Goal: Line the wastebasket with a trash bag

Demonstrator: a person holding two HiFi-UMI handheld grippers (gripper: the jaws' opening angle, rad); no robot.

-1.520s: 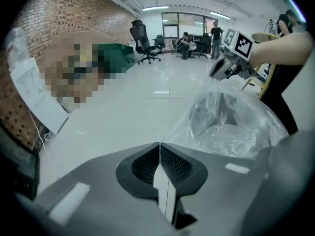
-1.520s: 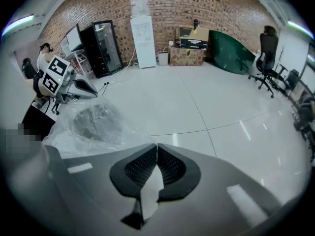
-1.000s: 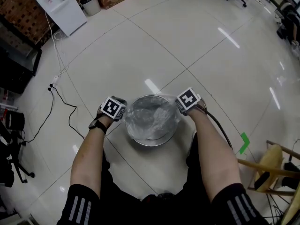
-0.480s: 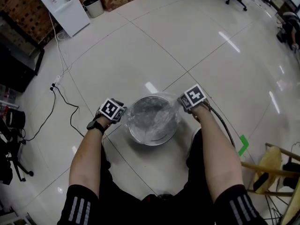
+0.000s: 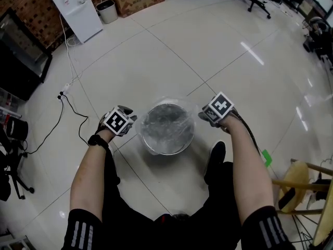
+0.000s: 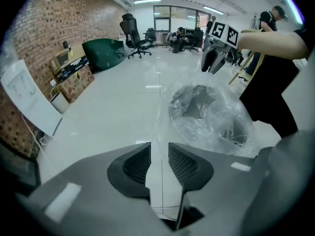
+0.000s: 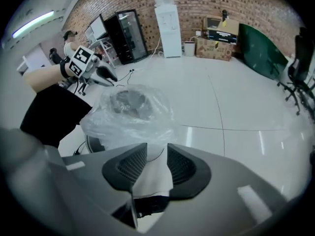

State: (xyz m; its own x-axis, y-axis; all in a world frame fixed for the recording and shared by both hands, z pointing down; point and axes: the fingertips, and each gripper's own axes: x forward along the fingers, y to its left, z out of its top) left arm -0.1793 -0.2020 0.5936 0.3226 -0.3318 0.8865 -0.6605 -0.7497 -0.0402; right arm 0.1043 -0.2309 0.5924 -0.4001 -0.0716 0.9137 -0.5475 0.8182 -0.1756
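The clear plastic trash bag (image 5: pixel 166 123) is draped over the rim of the round metal wastebasket (image 5: pixel 157 150) on the floor. At its 9 and 3 o'clock, the left hand-held gripper (image 5: pixel 131 120) and right hand-held gripper (image 5: pixel 203 115) have just been opened, with nothing pinched. Little is judged left.

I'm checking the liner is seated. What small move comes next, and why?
Probably lower the right claw and pinch the puffed-up edge of the trash bag, pulling it down over the wastebasket rim. It and the left claw have just been opening, with nothing pinched between their jaws, and the film sits loose.
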